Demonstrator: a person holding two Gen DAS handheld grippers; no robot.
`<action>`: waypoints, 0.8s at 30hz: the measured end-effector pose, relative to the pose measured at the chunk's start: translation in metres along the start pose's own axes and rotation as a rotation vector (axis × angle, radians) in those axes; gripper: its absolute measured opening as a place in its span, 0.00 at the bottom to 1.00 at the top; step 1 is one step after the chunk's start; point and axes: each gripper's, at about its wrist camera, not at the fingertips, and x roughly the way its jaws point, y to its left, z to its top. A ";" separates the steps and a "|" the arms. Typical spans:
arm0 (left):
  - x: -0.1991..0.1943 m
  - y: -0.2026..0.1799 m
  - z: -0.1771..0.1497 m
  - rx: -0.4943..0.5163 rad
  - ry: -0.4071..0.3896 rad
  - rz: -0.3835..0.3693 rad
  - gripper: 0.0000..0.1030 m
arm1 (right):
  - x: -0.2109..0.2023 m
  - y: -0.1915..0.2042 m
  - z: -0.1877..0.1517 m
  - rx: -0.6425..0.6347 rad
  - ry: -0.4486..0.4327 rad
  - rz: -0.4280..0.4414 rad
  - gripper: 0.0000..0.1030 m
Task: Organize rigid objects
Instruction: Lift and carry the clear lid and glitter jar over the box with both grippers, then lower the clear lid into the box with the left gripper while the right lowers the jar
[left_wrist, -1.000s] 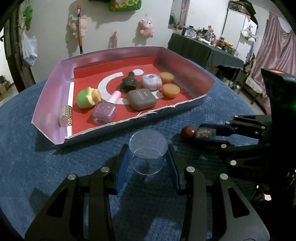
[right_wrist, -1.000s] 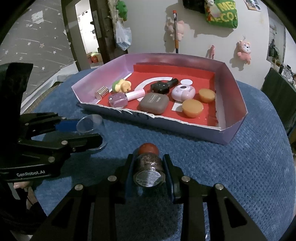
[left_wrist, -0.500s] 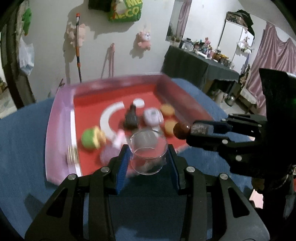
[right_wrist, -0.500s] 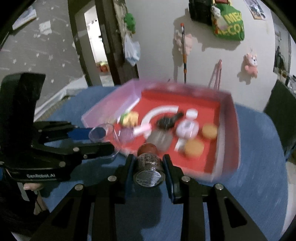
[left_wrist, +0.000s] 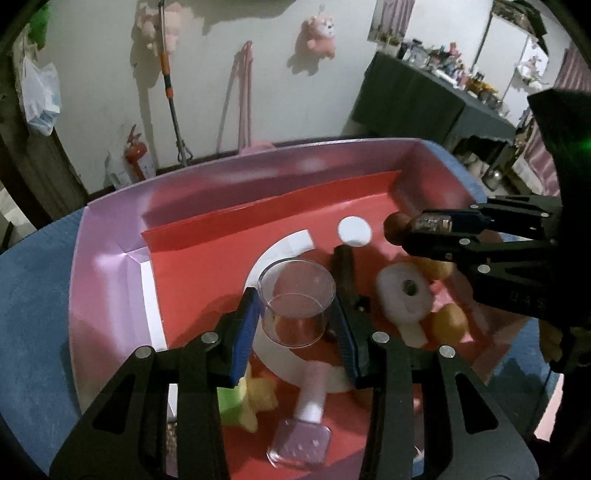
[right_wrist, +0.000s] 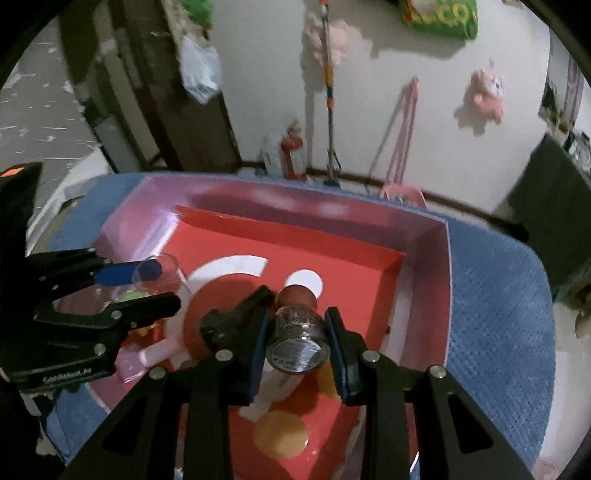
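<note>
Two grippers in my feeds, both loaded, both held above the box.

Item 1: left gripper (left_wrist: 295, 321), jaws pinching a clear plastic cup (left_wrist: 295, 301) upright between blue pads; I see it over the white arc printed on the red floor.

Item 2: right gripper (right_wrist: 297, 334), jaws clamped on a glitter bottle (right_wrist: 298, 332) with a brown round cap, lying along the fingers, cap forward, above the right half of the box.

Item 3: shallow cardboard box (left_wrist: 110, 236), lilac walls, red liner. I count inside it: a lilac nail polish bottle (left_wrist: 301, 439) with pale pink cap lying flat, a green-and-yellow toy (left_wrist: 243, 402), a white ring-shaped case (left_wrist: 404, 295), two amber round pieces (left_wrist: 448, 323), and a dark bottle (left_wrist: 343, 269) just beside the cup. Several are blurred.

Surface: blue textured cloth (right_wrist: 495, 317) under and around the box.

Room: white wall (right_wrist: 369, 92) with a pink plush toy (right_wrist: 487, 92) hanging, a mop with orange handle (right_wrist: 328, 92) leaning, a small red extinguisher (right_wrist: 291, 147) at the baseboard, a plastic bag (left_wrist: 40, 96) on a dark doorframe, and a dark-draped side table (left_wrist: 424, 96) crowded with small items I cannot make out.
</note>
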 end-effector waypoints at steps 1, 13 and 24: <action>0.004 0.000 0.002 -0.001 0.010 0.005 0.37 | 0.004 0.000 0.002 0.002 0.012 -0.007 0.32; 0.024 -0.002 0.008 0.004 0.057 0.041 0.37 | 0.040 -0.002 0.022 -0.005 0.122 -0.082 0.32; 0.026 0.002 0.005 -0.020 0.071 0.043 0.37 | 0.056 0.000 0.025 -0.018 0.190 -0.139 0.32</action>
